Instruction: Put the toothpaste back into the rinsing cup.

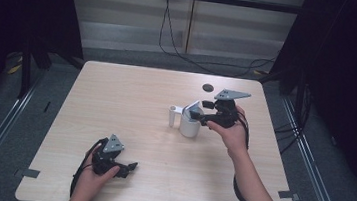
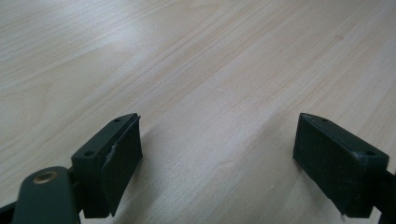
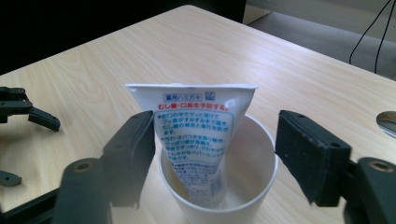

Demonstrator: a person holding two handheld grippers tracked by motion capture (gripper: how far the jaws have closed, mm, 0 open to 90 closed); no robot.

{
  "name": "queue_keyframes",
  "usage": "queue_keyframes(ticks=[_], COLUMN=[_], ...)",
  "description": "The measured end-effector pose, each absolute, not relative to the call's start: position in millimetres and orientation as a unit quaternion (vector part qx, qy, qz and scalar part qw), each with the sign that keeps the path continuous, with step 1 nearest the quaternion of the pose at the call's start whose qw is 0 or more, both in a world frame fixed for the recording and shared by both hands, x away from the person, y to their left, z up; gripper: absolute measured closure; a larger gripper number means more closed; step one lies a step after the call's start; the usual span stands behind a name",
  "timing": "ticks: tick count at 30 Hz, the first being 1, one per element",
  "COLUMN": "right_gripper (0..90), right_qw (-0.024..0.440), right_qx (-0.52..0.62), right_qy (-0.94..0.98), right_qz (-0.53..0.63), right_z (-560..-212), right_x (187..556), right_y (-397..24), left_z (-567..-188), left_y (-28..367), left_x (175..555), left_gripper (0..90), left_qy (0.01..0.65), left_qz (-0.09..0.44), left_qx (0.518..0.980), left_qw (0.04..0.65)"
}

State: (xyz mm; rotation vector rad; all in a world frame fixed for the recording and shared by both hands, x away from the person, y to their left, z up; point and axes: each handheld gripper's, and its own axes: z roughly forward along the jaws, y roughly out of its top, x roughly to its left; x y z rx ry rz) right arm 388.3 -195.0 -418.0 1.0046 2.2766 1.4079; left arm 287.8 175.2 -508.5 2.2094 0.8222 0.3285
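Black jaws of the right gripper (image 3: pixel 212 163) are standing wide on either side of a toothpaste tube (image 3: pixel 196 140), which is sitting cap-down in a white cup (image 3: pixel 261 177) right of the worktop (image 1: pixel 131 100) centre, its crimped end leaning out over the rim; no pad is pressing on it. A small white cylinder (image 1: pixel 172 116) is standing just beside the cup. Drawing straight back and upward looks safest, so neither jaw is clipping tube or cup. The left gripper (image 1: pixel 126 168) is resting near the front edge, jaws wide and holding nothing
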Motion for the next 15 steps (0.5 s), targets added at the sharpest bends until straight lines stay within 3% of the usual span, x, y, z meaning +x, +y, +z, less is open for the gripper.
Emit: queue_keyframes(ticks=[15], right_gripper=[19.1], right_qw=[0.132], right_qx=[0.34], right_qy=[0.808], right_qz=[0.463], right_z=[-421.2], right_x=[377.2], right_y=[-199.3], left_z=[-508.2], left_y=[175.6], left_x=[287.5], left_gripper=[15.3], left_qy=[0.32], left_qz=[0.13], left_qx=[0.863], left_qw=[0.37])
